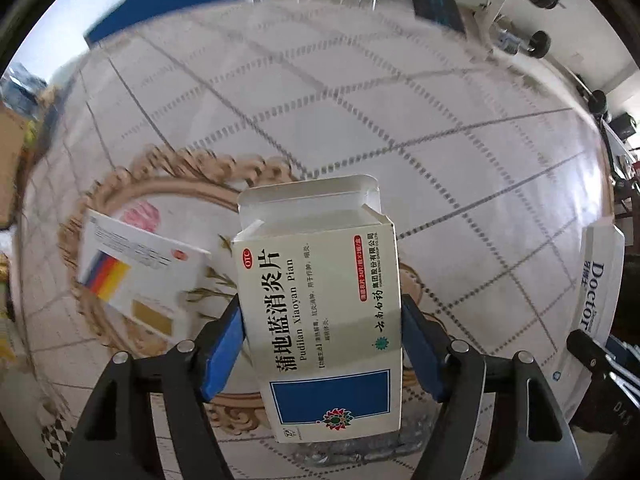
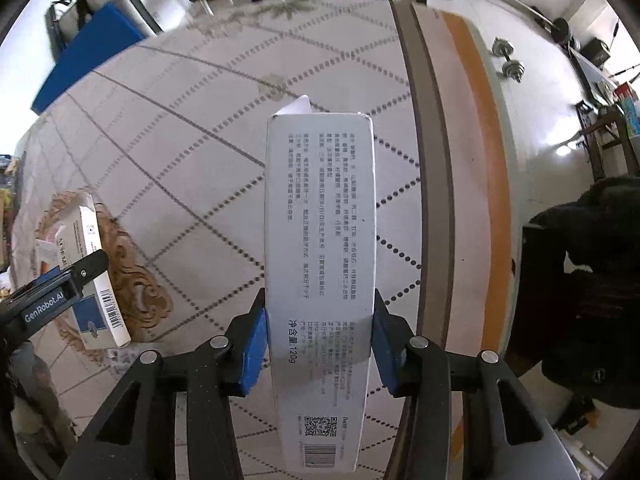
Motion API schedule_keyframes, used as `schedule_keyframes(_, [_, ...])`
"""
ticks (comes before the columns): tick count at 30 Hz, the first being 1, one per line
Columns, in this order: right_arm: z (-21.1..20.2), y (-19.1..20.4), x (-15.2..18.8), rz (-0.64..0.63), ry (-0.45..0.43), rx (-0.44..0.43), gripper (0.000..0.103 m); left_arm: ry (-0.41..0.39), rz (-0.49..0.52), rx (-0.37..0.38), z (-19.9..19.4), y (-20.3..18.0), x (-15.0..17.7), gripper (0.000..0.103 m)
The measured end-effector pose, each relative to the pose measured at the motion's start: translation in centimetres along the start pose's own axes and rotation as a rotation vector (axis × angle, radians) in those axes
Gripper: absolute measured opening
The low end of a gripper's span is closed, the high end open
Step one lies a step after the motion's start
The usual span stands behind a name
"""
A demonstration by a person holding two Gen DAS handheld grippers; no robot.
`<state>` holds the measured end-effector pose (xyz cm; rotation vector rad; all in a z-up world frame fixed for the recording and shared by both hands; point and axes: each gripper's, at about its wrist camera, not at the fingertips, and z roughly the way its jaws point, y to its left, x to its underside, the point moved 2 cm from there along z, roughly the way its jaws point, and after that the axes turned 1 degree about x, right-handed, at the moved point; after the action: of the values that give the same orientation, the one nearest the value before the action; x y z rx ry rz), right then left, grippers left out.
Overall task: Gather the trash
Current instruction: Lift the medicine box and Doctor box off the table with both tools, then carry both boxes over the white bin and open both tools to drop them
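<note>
While left tool (image 1: 322, 344) clamps medicine box (image 1: 320, 320), right tool (image 2: 319, 336) grips long white box (image 2: 320, 260), btm end cut off

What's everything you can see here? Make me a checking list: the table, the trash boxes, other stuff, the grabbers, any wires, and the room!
Surface: quilted cloth with diamond stitching, carrying a round tray with a scalloped beige rim.
Job's things: open-ended medicine box in the left gripper; long white box in the right gripper; a third box with coloured stripes lying on the tray.
Clutter: blue pad at the far edge.
Grippers: both shut, blue pads pressing each box's sides.
Cables: nothing seen.
Surroundings: dumbbells on the floor; dark garment at right.
</note>
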<state>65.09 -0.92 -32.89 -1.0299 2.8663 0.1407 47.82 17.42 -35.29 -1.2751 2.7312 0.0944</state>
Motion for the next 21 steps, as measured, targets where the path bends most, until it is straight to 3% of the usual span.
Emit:
schedule_keyframes(6, [-4.9,1.4,2.4,-0.047,-0.087,-0.019,0.048,-0.157,0.040,-0.004,-7.2,-0.1,2.2,0.071])
schedule_keyframes(11, [-8.6,3.6,5.4,-0.094,-0.146,-0.050,0.048,-0.241,0.017,-0.009,-11.5,2.4,6.8,0.071])
schedule_keyframes(17, [-11.4,7.1,13.8,-0.137,-0.198,-0.089,0.048,-0.296,-0.005,-0.006,-14.5,6.6,15.0,0.071])
schedule_keyframes(21, [-12.9,8.9,21.6,-0.148,-0.231,-0.104,0.048,-0.322,0.000,-0.006,-16.1,9.1,21.4,0.071])
